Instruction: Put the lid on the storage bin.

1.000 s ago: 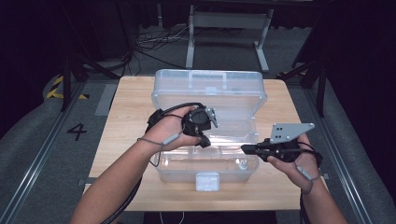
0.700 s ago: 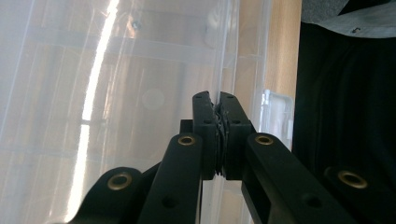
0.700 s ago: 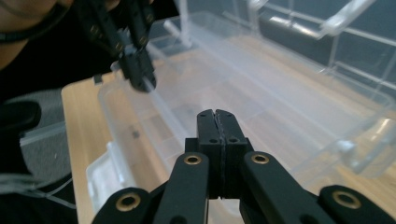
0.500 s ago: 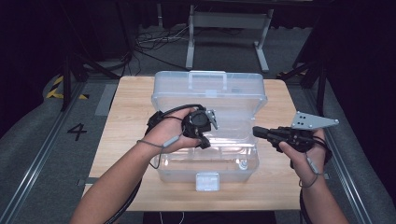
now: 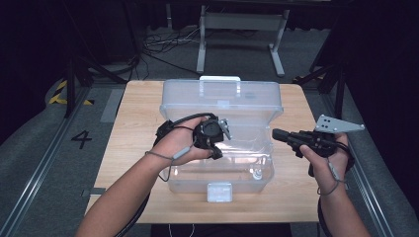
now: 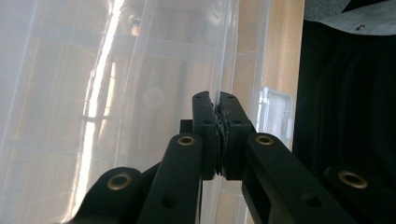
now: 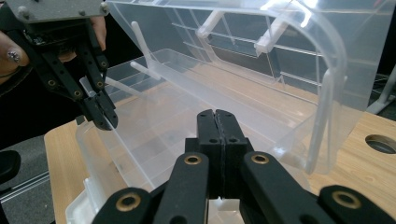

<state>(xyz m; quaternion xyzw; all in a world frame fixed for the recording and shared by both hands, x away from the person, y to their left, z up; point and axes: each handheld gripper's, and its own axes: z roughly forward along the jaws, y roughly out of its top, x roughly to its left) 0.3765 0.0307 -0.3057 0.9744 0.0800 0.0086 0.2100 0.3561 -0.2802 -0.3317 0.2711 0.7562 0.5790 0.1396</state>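
A clear plastic box (image 5: 170, 183) stands in the middle of the wooden table, its lid (image 5: 222, 98) tipped open toward the back. My left gripper (image 5: 217, 154) points down at the box's front wall (image 6: 140, 93) and is shut on its thin rim, above the white latch (image 6: 275, 112). In the right gripper view the same left gripper (image 7: 106, 119) pinches that rim at the far left. My right gripper (image 5: 274, 133) hovers just right of the box, pointing left at it. Its jaws (image 7: 215, 116) are shut with nothing between them.
The box's white latch (image 5: 220, 191) faces the table's near edge. The table (image 5: 128, 128) has bare wood on both sides of the box and a round hole (image 7: 380, 142) near one corner. A metal stand (image 5: 237, 29) and cables lie behind the table.
My right gripper has drawn back from the box's front right corner, moving right and toward the back. The left gripper and the box have stayed put.
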